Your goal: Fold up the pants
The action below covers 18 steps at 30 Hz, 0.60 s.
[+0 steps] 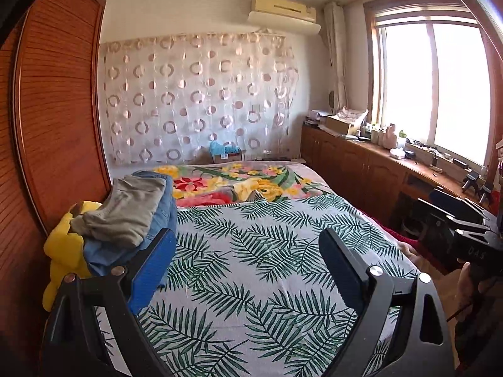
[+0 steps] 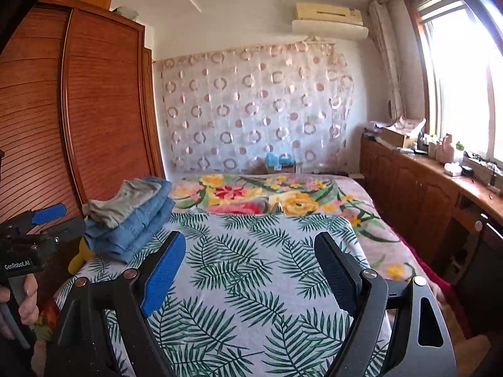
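A stack of folded pants lies at the bed's left edge: grey pants (image 1: 125, 210) on top of blue jeans (image 1: 103, 254). The same stack shows in the right wrist view, grey (image 2: 122, 202) over blue (image 2: 132, 229). My left gripper (image 1: 248, 242) is open and empty above the palm-leaf sheet (image 1: 251, 267), its left finger just right of the stack. My right gripper (image 2: 250, 245) is open and empty above the same sheet (image 2: 245, 267). Each gripper appears at the edge of the other's view: the right one (image 1: 456, 220) and the left one (image 2: 44, 220).
A yellow plush toy (image 1: 63, 251) sits under the stack beside the wooden wardrobe (image 1: 56, 110). A floral blanket (image 1: 239, 185) covers the far half of the bed. A wooden cabinet (image 1: 361, 163) with clutter runs along the right under the window (image 1: 433, 88).
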Motion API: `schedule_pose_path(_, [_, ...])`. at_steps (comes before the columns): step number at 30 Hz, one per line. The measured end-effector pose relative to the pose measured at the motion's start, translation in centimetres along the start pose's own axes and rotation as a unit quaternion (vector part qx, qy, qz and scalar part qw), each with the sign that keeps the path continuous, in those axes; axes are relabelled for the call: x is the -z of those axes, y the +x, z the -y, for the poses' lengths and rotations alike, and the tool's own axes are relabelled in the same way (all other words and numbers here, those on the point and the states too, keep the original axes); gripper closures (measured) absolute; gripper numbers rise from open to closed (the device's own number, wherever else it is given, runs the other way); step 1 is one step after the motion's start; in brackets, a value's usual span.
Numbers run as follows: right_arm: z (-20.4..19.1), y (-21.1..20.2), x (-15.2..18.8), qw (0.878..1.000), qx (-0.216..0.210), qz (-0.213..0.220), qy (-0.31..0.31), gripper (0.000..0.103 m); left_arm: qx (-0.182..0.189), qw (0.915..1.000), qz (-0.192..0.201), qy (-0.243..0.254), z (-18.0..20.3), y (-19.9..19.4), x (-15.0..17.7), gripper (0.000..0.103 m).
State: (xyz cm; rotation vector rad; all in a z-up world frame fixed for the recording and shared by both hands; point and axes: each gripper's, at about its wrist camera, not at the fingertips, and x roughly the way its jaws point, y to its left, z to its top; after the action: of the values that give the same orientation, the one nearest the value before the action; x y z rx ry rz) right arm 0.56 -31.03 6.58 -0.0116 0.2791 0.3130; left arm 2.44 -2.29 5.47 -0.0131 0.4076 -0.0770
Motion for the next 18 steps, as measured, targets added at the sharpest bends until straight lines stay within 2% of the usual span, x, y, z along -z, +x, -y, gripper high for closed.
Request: schedule_pose_path(18, [0.4,1.4,0.6,1.0,0.01,0.001,-0.003,0.018,-0.012,0.9999,0.007,-0.005,-0.6,-0.5,0.3,0.01])
